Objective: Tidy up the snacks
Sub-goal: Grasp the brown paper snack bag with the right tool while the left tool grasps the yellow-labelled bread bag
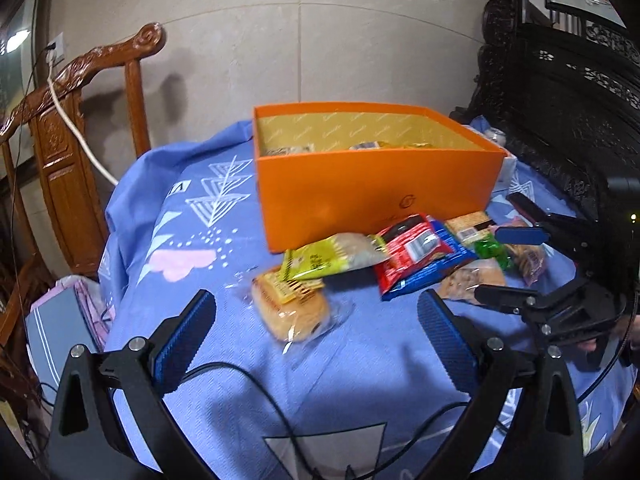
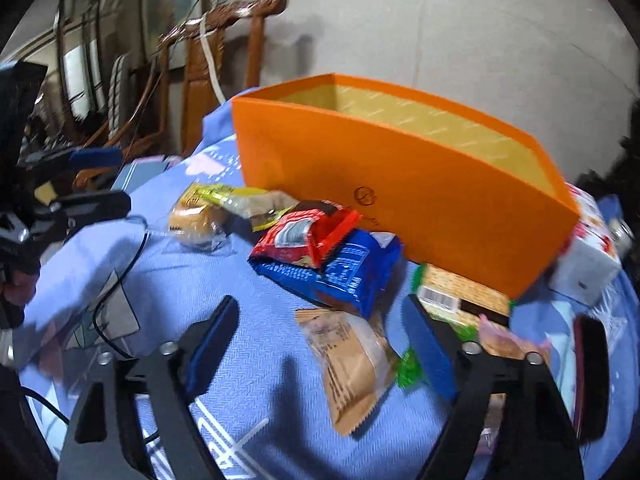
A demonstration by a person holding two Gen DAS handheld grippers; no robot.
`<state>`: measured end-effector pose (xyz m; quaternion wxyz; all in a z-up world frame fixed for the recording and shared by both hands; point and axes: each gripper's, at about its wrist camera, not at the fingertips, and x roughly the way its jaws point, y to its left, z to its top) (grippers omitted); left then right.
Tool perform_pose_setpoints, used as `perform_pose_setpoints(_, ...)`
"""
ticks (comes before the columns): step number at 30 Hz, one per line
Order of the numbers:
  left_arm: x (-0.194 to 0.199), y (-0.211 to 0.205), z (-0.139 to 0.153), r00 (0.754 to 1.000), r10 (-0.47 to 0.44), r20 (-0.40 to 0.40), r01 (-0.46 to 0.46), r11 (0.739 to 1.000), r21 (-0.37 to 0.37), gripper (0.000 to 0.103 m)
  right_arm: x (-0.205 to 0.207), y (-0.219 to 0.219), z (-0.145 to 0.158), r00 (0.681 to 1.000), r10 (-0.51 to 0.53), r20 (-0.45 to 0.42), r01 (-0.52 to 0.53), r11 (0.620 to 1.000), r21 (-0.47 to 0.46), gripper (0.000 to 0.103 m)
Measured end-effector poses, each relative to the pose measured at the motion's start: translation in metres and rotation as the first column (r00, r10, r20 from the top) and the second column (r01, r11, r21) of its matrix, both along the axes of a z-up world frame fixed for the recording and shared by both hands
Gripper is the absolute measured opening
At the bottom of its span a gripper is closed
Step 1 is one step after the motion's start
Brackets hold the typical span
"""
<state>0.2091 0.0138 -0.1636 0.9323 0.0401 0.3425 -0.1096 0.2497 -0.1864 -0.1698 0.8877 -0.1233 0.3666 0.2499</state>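
An orange box [image 1: 376, 192] with a few snacks inside stands on the blue cloth [image 1: 224, 248]; it also shows in the right wrist view [image 2: 400, 184]. Loose snacks lie in front of it: a bread bun [image 1: 290, 306], a yellow-green pack [image 1: 332, 258], a red pack [image 1: 412, 248] on a blue pack [image 1: 432, 270], and a brown pack [image 2: 354, 364]. My left gripper [image 1: 316, 330] is open, just short of the bun. My right gripper [image 2: 320, 348] is open over the brown pack; it shows in the left wrist view [image 1: 508, 264].
A carved wooden chair [image 1: 80, 128] with a white cable stands at the left. Dark carved furniture [image 1: 568, 112] is at the right. A white carton [image 2: 588, 264] sits beside the box's right end. A dark red object [image 2: 592, 376] lies at the right edge.
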Motion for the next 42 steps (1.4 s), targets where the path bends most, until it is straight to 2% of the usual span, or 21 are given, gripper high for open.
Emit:
perform_pose_setpoints(2, 0.001, 0.006, -0.003, 1.000, 0.013, -0.008, -0.013, 1.000, -0.005, 0.099, 0.006, 0.006, -0.009, 0.999, 0.030, -0.019, -0.030, 0.999, -0.033, 0.079)
perform_pose_setpoints(7, 0.004, 0.012, -0.011, 0.999, 0.032, -0.030, -0.033, 0.999, -0.009, 0.099, 0.017, 0.009, -0.030, 0.997, 0.024, -0.071, -0.030, 0.996, -0.089, 0.073)
perform_pose_setpoints(8, 0.004, 0.013, -0.012, 0.999, 0.035, -0.034, -0.035, 0.999, -0.008, 0.099, 0.018, 0.008, -0.034, 0.997, 0.011, -0.074, -0.019, 0.995, -0.101, 0.067)
perform_pose_setpoints(9, 0.006, 0.013, -0.014, 0.999, 0.037, -0.039, -0.037, 0.999, -0.008, 0.099, 0.018, 0.007, -0.035, 0.997, 0.000, -0.076, -0.008, 0.995, -0.104, 0.055)
perform_pose_setpoints(12, 0.009, 0.013, -0.018, 0.998, 0.036, -0.055, -0.037, 0.999, -0.015, 0.099, 0.018, 0.000, -0.036, 0.995, -0.040, -0.093, 0.032, 0.996, -0.081, 0.047)
perform_pose_setpoints(15, 0.012, 0.010, -0.023, 0.997, 0.036, -0.070, -0.037, 0.999, -0.018, 0.099, 0.012, -0.005, -0.036, 0.993, -0.081, -0.090, 0.074, 0.994, -0.084, 0.043)
perform_pose_setpoints(18, 0.019, 0.007, -0.028, 0.995, 0.050, -0.087, -0.053, 0.998, -0.027, 0.099, 0.003, -0.012, -0.034, 0.987, -0.125, -0.103, 0.119, 0.991, -0.065, 0.041)
perform_pose_setpoints(24, 0.054, 0.012, -0.050, 0.978, 0.138, -0.156, -0.154, 0.984, -0.091, 0.099, -0.020, -0.021, -0.035, 0.967, -0.212, -0.143, 0.212, 0.977, -0.018, 0.041)
perform_pose_setpoints(29, 0.075, 0.011, -0.071, 0.961, 0.196, -0.195, -0.211, 0.975, -0.062, 0.099, -0.031, -0.026, -0.034, 0.958, -0.246, -0.151, 0.249, 0.969, 0.003, 0.041)
perform_pose_setpoints(35, 0.086, 0.014, -0.082, 0.949, 0.221, -0.225, -0.244, 0.966, -0.079, 0.099, -0.031, -0.030, -0.035, 0.950, -0.268, -0.160, 0.276, 0.961, 0.027, 0.041)
perform_pose_setpoints(36, 0.086, 0.014, -0.083, 0.949, 0.219, -0.225, -0.242, 0.967, -0.082, 0.097, -0.033, -0.032, -0.035, 0.950, -0.270, -0.159, 0.277, 0.960, 0.028, 0.041)
perform_pose_setpoints(37, 0.086, 0.014, -0.083, 0.952, 0.207, -0.226, -0.232, 0.968, -0.092, 0.085, -0.033, -0.032, -0.035, 0.950, -0.268, -0.158, 0.276, 0.961, 0.028, 0.041)
perform_pose_setpoints(38, 0.085, 0.013, -0.082, 0.954, 0.201, -0.221, -0.225, 0.970, -0.088, 0.080, -0.034, -0.033, -0.034, 0.950, -0.270, -0.157, 0.278, 0.960, 0.028, 0.041)
perform_pose_setpoints(39, 0.085, 0.012, -0.081, 0.958, 0.188, -0.218, -0.211, 0.974, -0.086, 0.070, -0.035, -0.033, -0.034, 0.949, -0.273, -0.157, 0.281, 0.959, 0.029, 0.041)
perform_pose_setpoints(42, 0.081, 0.015, -0.080, 0.958, 0.178, -0.223, -0.204, 0.974, -0.099, 0.062, -0.037, -0.034, -0.033, 0.946, -0.283, -0.161, 0.292, 0.956, 0.033, 0.041)
